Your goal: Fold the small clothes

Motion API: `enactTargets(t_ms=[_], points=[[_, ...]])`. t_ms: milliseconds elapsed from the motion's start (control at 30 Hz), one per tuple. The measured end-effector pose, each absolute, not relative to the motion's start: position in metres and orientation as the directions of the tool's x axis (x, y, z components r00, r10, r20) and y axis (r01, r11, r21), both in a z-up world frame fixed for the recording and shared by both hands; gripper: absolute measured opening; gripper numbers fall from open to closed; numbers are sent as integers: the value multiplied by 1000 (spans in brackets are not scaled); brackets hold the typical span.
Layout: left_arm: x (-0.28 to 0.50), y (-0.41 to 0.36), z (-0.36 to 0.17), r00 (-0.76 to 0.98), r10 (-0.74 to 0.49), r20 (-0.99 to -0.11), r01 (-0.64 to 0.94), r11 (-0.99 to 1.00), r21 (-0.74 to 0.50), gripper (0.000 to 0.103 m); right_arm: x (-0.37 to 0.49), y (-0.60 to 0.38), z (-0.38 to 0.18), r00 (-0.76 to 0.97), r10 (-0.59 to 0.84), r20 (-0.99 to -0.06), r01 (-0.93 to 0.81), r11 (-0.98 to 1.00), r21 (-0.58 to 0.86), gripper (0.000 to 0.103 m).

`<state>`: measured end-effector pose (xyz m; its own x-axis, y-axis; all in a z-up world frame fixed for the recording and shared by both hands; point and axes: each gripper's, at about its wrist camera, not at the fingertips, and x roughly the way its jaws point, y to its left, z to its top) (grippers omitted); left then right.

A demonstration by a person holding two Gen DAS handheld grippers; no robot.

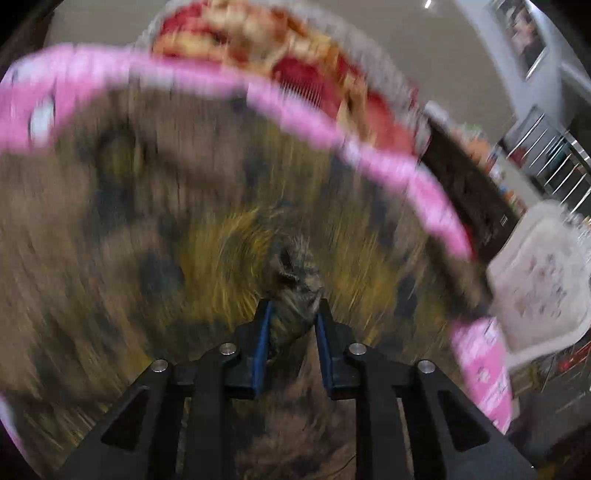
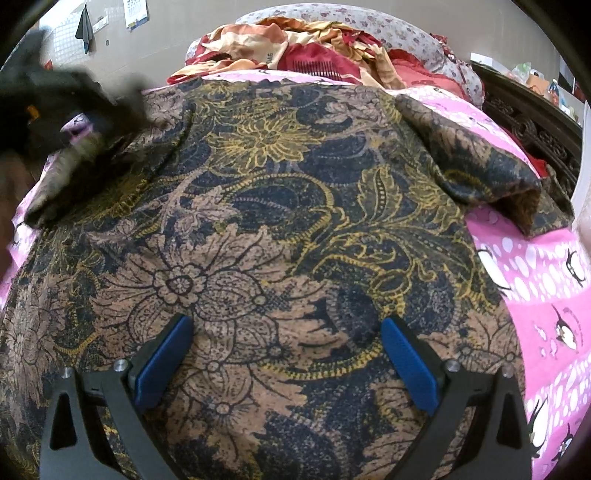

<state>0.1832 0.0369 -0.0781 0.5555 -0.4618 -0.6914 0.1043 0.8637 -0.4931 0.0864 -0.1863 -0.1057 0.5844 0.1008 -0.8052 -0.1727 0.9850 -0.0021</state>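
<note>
Two grippers on one batik shirt (image 2: 288, 206) spread over the pink bed sheet (image 2: 546, 295): left gripper (image 1: 291, 314) pinches a fabric bunch for folding; right gripper (image 2: 288, 354) hovers spread above the near hem.

A pink penguin-print bedsheet (image 2: 543, 317) covers the bed at the right of the frame. At top centre lies a heap of red and cream bedding (image 2: 295, 44) against a floral pillow (image 2: 369, 22). A dark carved headboard (image 2: 532, 125) runs along the upper right.
</note>
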Motion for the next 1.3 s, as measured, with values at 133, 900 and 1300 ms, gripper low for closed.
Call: enactTargets(t_ms=[133, 900, 1300], points=[[136, 43, -73, 546, -485, -683, 172, 863, -476, 4, 90, -182, -99, 537, 69, -841, -169, 985, -27, 103], [56, 132, -97, 660, -320, -679, -2, 904, -427, 7, 214, -94, -101, 422, 559, -714, -429, 817, 386, 10], [63, 129, -95, 660, -314, -683, -3, 908, -420, 7, 212, -224, -42, 605, 352, -714, -244, 936, 254, 6]])
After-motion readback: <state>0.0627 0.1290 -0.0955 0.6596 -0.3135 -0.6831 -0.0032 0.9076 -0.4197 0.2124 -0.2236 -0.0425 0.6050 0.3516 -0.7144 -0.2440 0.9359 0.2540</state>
